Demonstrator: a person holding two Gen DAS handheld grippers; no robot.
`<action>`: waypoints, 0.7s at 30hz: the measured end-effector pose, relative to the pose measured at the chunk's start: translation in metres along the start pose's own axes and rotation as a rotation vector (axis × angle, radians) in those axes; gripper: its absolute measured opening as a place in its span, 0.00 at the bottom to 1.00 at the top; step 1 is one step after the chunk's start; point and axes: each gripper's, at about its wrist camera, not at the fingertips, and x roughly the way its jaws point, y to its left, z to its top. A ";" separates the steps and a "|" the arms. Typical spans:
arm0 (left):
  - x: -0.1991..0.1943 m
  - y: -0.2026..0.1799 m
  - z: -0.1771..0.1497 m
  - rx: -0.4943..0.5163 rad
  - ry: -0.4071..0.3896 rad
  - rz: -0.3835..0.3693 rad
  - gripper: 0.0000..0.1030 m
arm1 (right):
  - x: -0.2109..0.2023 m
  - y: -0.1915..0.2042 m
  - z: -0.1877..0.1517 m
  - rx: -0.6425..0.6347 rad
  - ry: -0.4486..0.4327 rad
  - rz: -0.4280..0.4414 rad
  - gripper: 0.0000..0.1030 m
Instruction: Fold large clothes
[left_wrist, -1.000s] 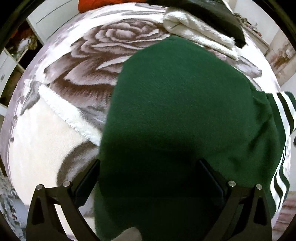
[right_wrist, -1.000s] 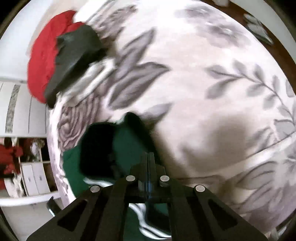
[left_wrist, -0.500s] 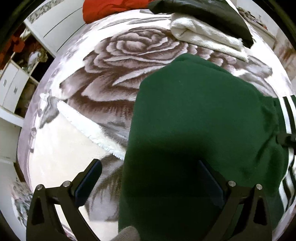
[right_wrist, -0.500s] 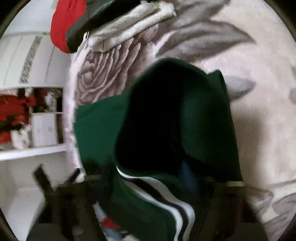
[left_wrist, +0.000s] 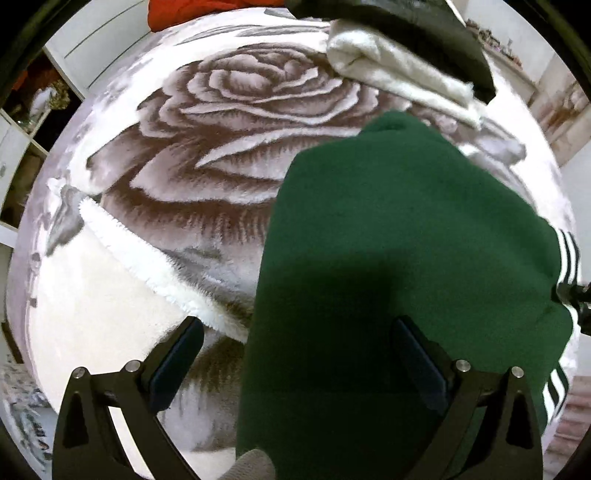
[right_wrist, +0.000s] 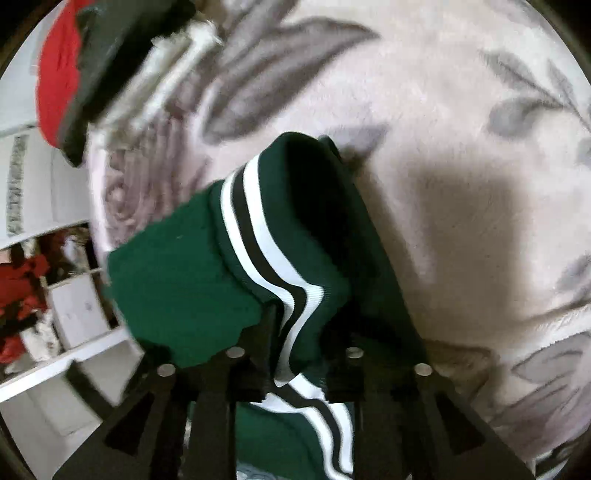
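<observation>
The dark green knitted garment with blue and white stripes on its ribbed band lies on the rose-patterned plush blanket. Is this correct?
Not quite: in the right wrist view the stripes on the dark green knitted garment are black and white, not blue. It does lie on the rose-patterned plush blanket.

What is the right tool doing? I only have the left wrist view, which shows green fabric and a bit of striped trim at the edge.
Observer: The right tool has the striped hem of the green garment between its fingers, and its jaws are opening.
Operator: Is the hem bunched?
Observer: Yes, it curls into a roll above the tool, with the dark inside showing.
Operator: What lies beyond the garment on that side?
Observer: Bare leaf-patterned blanket, crossed by a dark shadow.
</observation>
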 end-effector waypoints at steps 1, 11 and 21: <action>-0.002 0.000 0.000 0.006 -0.005 0.007 1.00 | -0.011 0.001 -0.001 -0.016 -0.037 -0.007 0.67; -0.001 0.002 0.018 -0.051 -0.020 -0.017 1.00 | 0.027 -0.016 0.056 -0.014 -0.057 0.070 0.66; 0.005 -0.006 0.026 -0.005 -0.044 -0.036 1.00 | 0.013 0.007 0.063 -0.020 -0.149 -0.041 0.16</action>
